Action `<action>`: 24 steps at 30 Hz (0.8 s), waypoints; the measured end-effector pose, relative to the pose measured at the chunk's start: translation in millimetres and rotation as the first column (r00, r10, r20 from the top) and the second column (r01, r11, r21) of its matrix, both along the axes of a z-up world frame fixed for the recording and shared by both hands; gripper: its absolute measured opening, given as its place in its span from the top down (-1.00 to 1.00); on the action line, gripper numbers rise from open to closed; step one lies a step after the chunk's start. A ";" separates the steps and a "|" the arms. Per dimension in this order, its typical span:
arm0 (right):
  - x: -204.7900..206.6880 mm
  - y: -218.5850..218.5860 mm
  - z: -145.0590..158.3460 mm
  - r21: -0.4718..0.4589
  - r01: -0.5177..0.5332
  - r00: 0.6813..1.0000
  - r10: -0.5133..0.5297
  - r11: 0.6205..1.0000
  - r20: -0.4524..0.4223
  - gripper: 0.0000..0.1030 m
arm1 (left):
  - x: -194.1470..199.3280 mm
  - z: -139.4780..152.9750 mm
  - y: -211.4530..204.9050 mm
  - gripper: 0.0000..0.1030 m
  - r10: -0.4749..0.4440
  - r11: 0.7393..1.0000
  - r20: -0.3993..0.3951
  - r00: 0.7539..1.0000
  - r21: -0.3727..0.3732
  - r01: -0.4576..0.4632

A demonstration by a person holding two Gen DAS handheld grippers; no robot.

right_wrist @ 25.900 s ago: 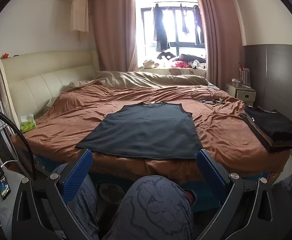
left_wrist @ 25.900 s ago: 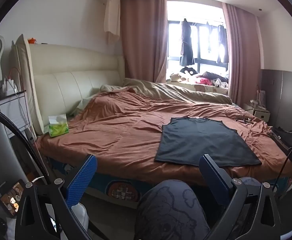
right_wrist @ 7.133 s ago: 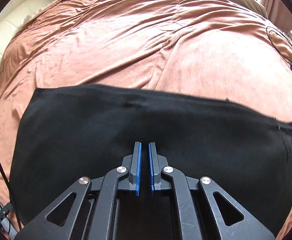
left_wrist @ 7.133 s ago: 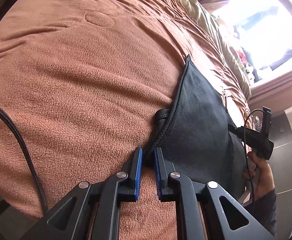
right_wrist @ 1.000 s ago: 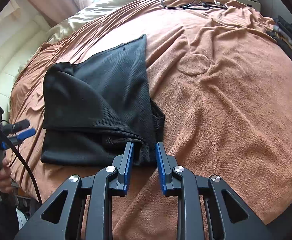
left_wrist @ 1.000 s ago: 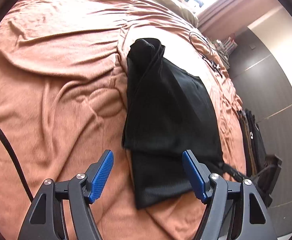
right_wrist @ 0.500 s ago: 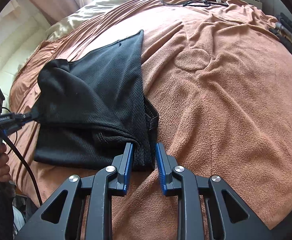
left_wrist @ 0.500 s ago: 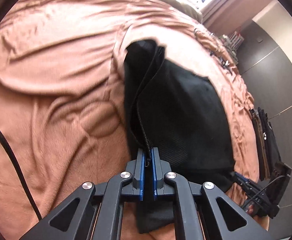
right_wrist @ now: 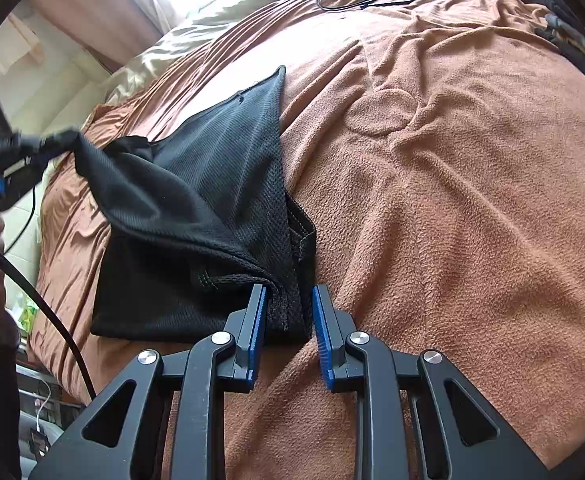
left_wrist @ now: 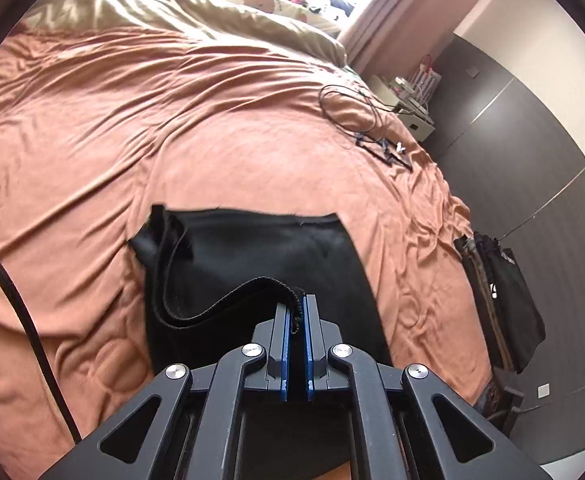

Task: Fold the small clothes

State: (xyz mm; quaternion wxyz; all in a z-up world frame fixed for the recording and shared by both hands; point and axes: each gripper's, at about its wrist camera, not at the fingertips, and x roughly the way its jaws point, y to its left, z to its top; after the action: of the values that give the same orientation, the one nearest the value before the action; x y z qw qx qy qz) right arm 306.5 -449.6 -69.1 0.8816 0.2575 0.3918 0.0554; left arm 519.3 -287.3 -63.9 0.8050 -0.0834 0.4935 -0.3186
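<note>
While both grippers (left_wrist: 297, 312) (right_wrist: 288, 304) pinch the black garment (right_wrist: 196, 208), its corner lifts

A home bedroom: rumpled bed (left_wrist: 212, 128) (orange blanket), curtains (left_wrist: 376, 8), nightstand (left_wrist: 408, 104).

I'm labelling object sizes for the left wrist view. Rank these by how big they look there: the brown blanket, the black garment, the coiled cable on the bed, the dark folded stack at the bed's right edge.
1. brown blanket
2. black garment, enlarged by nearness to the camera
3. dark folded stack
4. coiled cable, close to the stack; it lies farther away, so this order is unsure
</note>
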 end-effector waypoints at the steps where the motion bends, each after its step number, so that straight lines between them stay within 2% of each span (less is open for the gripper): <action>1: -0.6 -0.7 -0.8 0.009 0.002 1.000 -0.002 1.000 0.002 0.60 | 2.9 3.7 -5.9 0.89 -0.009 1.000 0.006 1.000 -0.003 0.009; 10: -3.6 -8.8 -6.1 0.054 0.005 1.000 -0.005 0.999 0.006 0.60 | 30.7 25.9 -63.1 0.89 -0.085 0.996 0.063 0.994 0.015 0.085; 24: -23.3 -28.8 -1.8 0.118 0.060 0.998 -0.062 0.991 0.018 0.60 | 68.6 -8.8 -128.9 0.89 -0.167 0.984 0.028 0.986 0.062 0.165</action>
State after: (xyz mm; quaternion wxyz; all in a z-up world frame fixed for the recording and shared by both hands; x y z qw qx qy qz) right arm 283.2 -478.4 -70.9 0.8704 0.3200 0.3703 0.0540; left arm 587.9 -416.2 -72.8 0.7857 -0.0126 0.4948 -0.3711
